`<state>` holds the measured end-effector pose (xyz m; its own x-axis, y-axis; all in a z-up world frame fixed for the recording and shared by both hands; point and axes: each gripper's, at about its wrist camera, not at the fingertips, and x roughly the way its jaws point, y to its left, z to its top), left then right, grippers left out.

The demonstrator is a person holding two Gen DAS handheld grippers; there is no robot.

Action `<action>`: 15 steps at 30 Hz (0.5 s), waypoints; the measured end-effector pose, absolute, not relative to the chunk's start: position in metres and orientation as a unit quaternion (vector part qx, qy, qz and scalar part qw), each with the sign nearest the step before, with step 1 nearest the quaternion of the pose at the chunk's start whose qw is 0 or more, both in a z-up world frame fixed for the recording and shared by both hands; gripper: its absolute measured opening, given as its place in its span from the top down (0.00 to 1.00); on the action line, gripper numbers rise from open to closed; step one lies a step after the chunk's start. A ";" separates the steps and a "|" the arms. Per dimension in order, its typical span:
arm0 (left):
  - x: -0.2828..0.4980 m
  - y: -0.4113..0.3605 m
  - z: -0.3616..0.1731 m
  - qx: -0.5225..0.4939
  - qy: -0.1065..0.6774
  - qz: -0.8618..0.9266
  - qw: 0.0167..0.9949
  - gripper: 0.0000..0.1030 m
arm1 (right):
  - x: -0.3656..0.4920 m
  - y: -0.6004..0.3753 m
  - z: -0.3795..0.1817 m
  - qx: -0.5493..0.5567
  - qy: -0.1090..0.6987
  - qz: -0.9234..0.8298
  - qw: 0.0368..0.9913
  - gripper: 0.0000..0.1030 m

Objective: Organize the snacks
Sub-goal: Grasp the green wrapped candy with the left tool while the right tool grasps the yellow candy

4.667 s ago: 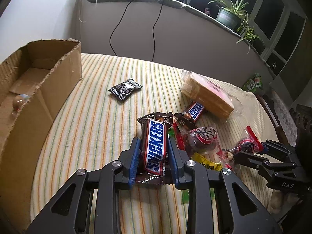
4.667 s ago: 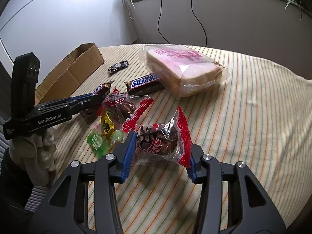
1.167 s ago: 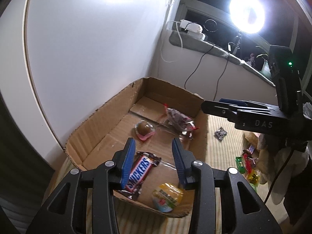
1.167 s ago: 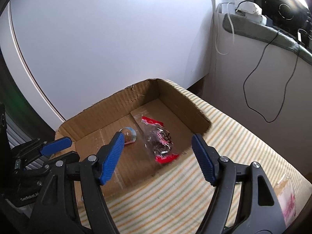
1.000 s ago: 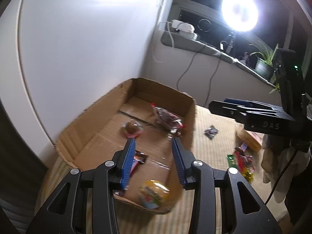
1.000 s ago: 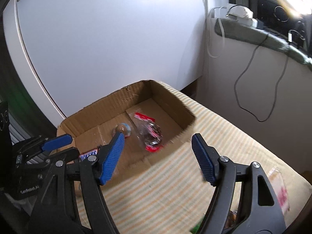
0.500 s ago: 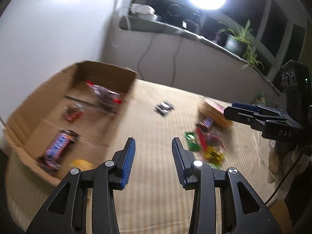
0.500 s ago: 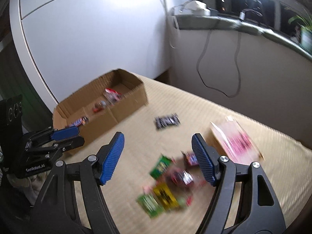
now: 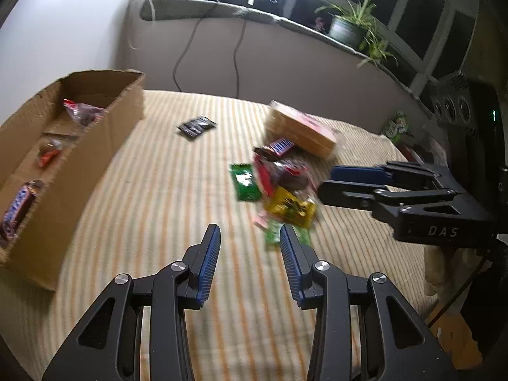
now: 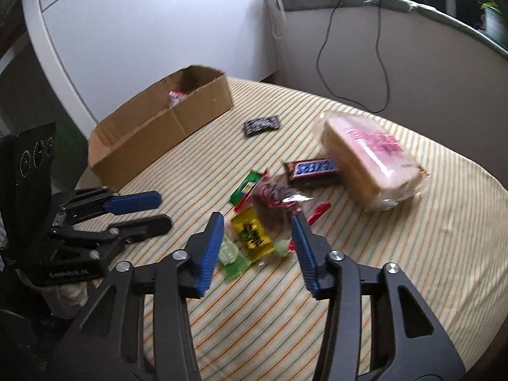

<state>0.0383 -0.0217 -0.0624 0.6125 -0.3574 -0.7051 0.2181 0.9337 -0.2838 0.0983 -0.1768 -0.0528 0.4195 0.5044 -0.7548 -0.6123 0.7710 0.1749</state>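
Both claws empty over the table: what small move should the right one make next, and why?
Probably lower the right claw, whose jaws are closing on nothing, onto the yellow packet just ahead; loose snacks lie outside the cardboard box.

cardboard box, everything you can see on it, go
The cardboard box is a shallow, open-topped brown corrugated tray with rough, torn-looking rims. It sits flat on the striped tablecloth near the table's edge, by the white wall. Inside lie a Snickers bar, a red-edged clear packet and a small red-wrapped item. Neither claw touches it.
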 end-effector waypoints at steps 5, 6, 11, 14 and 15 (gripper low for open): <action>0.036 -0.035 -0.066 -0.077 0.417 -0.174 0.889 0.64 | 0.096 -0.167 -0.058 -0.080 0.428 0.353 0.828 0.63; 0.036 -0.037 -0.067 -0.076 0.418 -0.176 0.888 0.64 | 0.096 -0.166 -0.059 -0.083 0.429 0.356 0.826 0.64; 0.035 -0.044 -0.070 -0.072 0.422 -0.181 0.885 0.64 | 0.098 -0.160 -0.067 -0.092 0.438 0.364 0.817 0.67; 0.035 -0.046 -0.071 -0.070 0.424 -0.183 0.884 0.64 | 0.101 -0.159 -0.073 -0.101 0.442 0.364 0.813 0.68; 0.035 -0.047 -0.071 -0.069 0.425 -0.183 0.884 0.65 | 0.103 -0.158 -0.075 -0.103 0.444 0.364 0.812 0.68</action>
<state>0.0351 -0.0473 -0.0711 0.5719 -0.3832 -0.7253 0.2655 0.9231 -0.2783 0.1028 -0.1578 -0.0746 0.3396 0.4998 -0.7967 -0.6832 0.7133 0.1562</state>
